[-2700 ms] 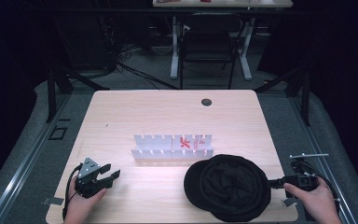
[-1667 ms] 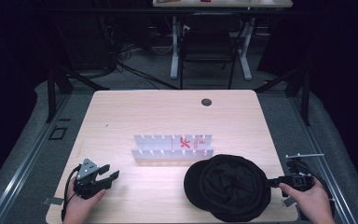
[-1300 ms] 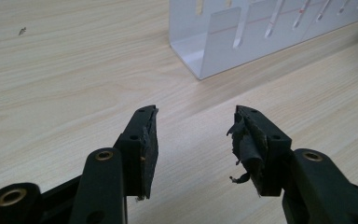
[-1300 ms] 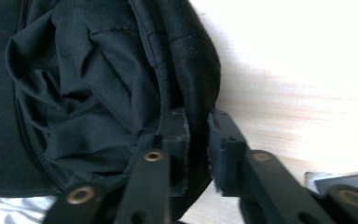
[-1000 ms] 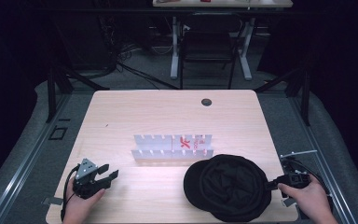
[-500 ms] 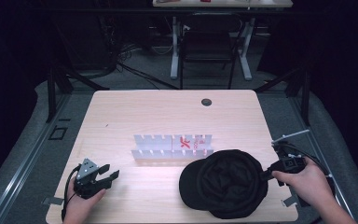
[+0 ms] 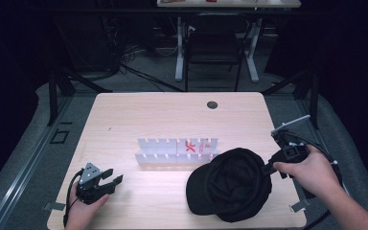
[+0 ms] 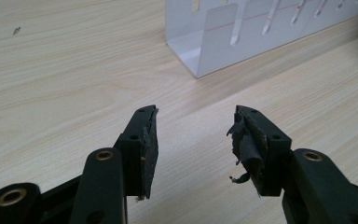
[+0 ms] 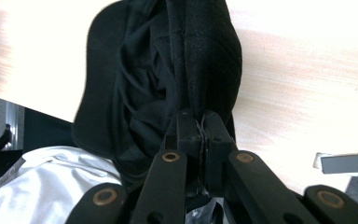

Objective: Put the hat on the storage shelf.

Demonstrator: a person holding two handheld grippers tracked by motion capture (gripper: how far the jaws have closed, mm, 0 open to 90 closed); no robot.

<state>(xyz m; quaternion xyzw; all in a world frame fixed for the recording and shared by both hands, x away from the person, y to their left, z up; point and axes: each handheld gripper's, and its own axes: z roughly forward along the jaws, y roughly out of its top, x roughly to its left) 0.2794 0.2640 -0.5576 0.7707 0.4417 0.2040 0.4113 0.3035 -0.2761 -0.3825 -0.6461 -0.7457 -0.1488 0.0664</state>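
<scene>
A black cap (image 7: pixel 230 184) lies at the table's front right, its brim toward the front left. My right gripper (image 7: pixel 268 168) is shut on the cap's right edge and holds that side a little off the wood. In the right gripper view the jaws of the right gripper (image 9: pixel 199 126) pinch a fold of the cap (image 9: pixel 186 60), whose fabric hangs away from them. At the front left, my left gripper (image 7: pixel 112 181) rests on the table, open and holding nothing. In its own view, bare wood shows between the jaws of the left gripper (image 8: pixel 196 135).
A white slotted rack (image 7: pixel 177 151) with red marks stands mid-table, just behind the cap; one end of the rack (image 8: pixel 242 37) is near the left gripper. A dark round hole (image 7: pixel 212 104) sits at the table's far side. A white garment (image 9: pixel 51 186) lies below the table's edge.
My right gripper has risen and moved in over the table's right edge with the cap's rim in it. The cap has bunched up and shifted left. The left gripper has stayed put.
</scene>
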